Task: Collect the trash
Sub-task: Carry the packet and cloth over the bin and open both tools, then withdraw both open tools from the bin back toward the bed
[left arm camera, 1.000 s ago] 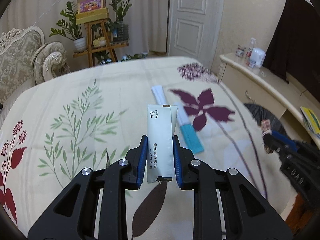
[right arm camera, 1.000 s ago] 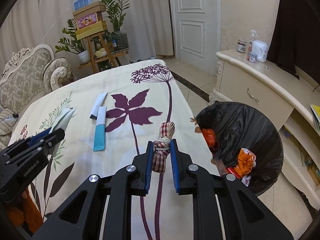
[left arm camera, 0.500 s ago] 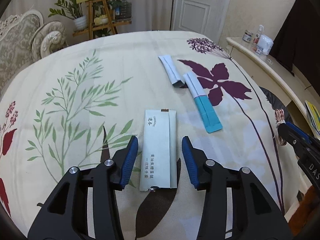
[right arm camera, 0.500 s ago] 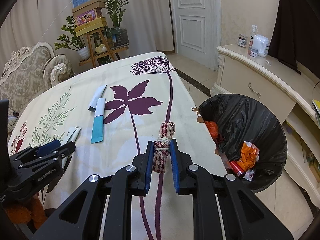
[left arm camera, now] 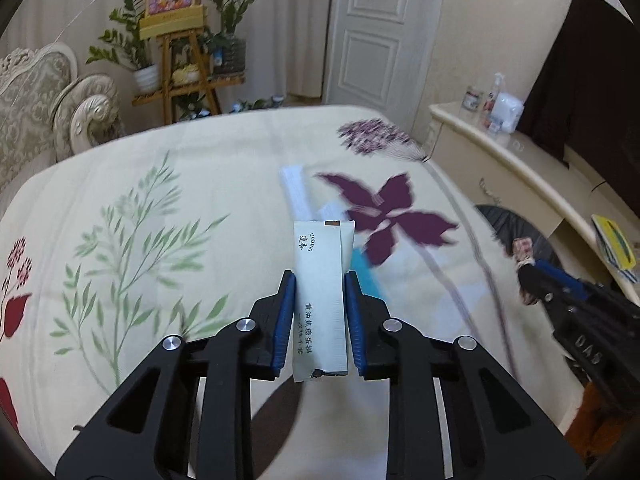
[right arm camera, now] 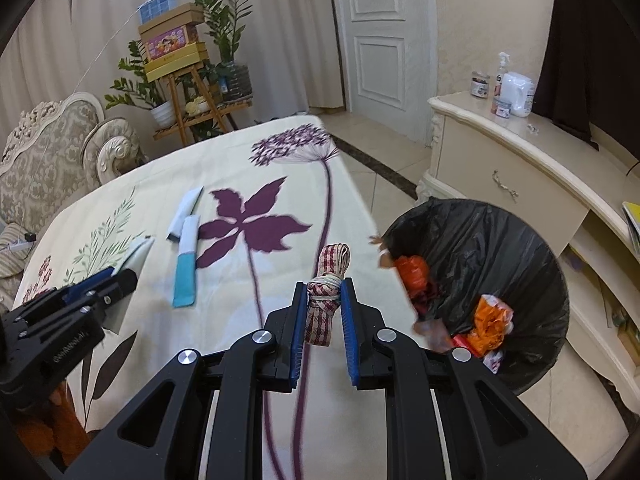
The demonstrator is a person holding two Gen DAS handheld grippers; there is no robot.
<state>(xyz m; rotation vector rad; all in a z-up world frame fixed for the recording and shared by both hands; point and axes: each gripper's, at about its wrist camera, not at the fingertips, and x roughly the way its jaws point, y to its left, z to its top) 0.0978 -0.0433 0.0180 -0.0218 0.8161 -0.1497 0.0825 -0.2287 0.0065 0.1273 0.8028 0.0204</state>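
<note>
My left gripper (left arm camera: 319,280) is shut on a pale green sachet (left arm camera: 322,280) and holds it above the flowered table cloth (left arm camera: 160,200). My right gripper (right arm camera: 324,292) is shut on a bundle of red-checked ribbon (right arm camera: 328,284), held near the table's right edge beside the black-lined trash bin (right arm camera: 500,240). The left gripper with the sachet (right arm camera: 136,252) shows at the left of the right wrist view. A blue-and-white sachet (right arm camera: 187,264) and a white sachet (right arm camera: 185,212) lie on the cloth.
The bin holds orange and red wrappers (right arm camera: 488,320). A cream sideboard (right arm camera: 520,168) with bottles stands right of the bin. A sofa (right arm camera: 52,160) and a plant stand (right arm camera: 188,92) are behind the table. A white door (right arm camera: 380,32) is at the back.
Half a second ago my left gripper was open over the sachet lying on the cloth; now it is shut on it and lifted. My right gripper still holds the ribbon, about where it was.
</note>
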